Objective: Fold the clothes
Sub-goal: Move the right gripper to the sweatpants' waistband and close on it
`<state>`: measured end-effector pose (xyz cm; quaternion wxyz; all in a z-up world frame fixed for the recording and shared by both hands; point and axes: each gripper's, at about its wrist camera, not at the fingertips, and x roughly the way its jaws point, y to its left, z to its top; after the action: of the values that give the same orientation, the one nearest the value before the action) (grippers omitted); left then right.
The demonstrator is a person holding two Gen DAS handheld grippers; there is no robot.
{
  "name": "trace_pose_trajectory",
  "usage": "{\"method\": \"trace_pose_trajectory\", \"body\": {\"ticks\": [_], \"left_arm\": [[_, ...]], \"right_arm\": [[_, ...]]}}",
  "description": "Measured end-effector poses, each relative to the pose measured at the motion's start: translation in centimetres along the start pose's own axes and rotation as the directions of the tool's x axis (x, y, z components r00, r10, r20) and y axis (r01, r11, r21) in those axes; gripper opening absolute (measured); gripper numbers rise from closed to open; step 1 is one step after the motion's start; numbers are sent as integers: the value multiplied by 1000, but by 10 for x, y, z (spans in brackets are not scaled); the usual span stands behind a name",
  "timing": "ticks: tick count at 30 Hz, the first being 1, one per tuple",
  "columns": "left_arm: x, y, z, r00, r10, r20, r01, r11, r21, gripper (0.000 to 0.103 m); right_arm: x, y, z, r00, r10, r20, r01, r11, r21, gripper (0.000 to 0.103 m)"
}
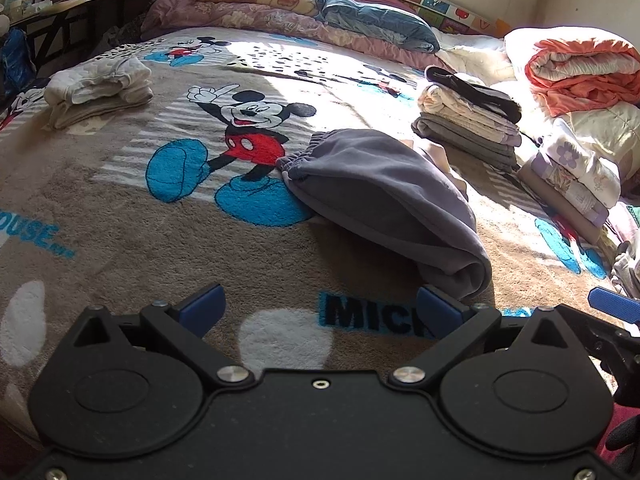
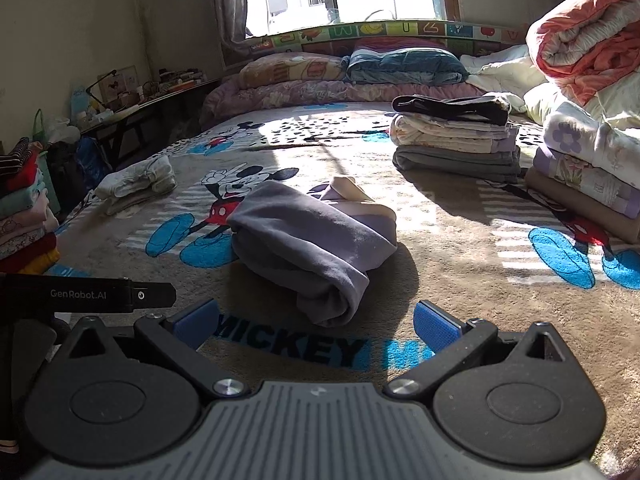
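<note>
Both claws hover low over the bed (image 1: 100, 216), side by side and empty. The left claw (image 1: 320, 312) has its blue pads spread wide with nothing between them, and the right claw (image 2: 316, 326) is spread just as wide, also holding nothing.

The piece in hand looks to be the grey garment (image 2: 308, 240), lying on the cartoon-mouse blanket (image 2: 460, 280) just ahead of both claws. It is folded over into a thick bundle, its rolled end nearest the claws and its elastic waistband (image 1: 304, 160) at the far end; a cream and lilac cloth (image 2: 360, 200) shows from beneath its far side — whether that is a lining or a separate item I cannot tell.

Much of the task seems done. A neat stack of folded clothes (image 2: 456, 140), topped by a black piece, sits further up the bed to the right, well apart from the grey bundle. A second stack of floral folded pieces (image 2: 584, 176) stands at the right edge, and a folded white garment (image 2: 136, 184) lies alone to the left. A pile of colourful folded clothes (image 2: 24, 216) stands off the bed's left side.

What is left, by my reading: the grey bundle is loose and lopsided, so it may want one more tidy fold or simply moving onto a stack — no other unfolded clothing is plainly in sight
</note>
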<state>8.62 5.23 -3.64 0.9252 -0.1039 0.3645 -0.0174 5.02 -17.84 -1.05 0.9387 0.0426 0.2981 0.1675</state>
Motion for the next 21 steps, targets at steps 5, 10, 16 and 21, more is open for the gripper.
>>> {"method": "trace_pose_trajectory", "body": {"ticks": [5,10,16,21], "left_arm": [[16,13,17,999,-22,45,22,1000,5,103],[35,18,36,995,-46,87,41,997,62,103],[63,30,49,998,-57,17,55,994,94,103],[79,50,45,993,-118,-19,118,992,45,103]], "right_arm": [[21,15,13,999,7,-37,-10,996,-86,103],[41,34,28,1000,4,-21,-8,983,-182,103],[64,42,45,1000,-15,12,17,967,-255,103],[89,54,55,1000,-8,8,10,952,-307,98]]}}
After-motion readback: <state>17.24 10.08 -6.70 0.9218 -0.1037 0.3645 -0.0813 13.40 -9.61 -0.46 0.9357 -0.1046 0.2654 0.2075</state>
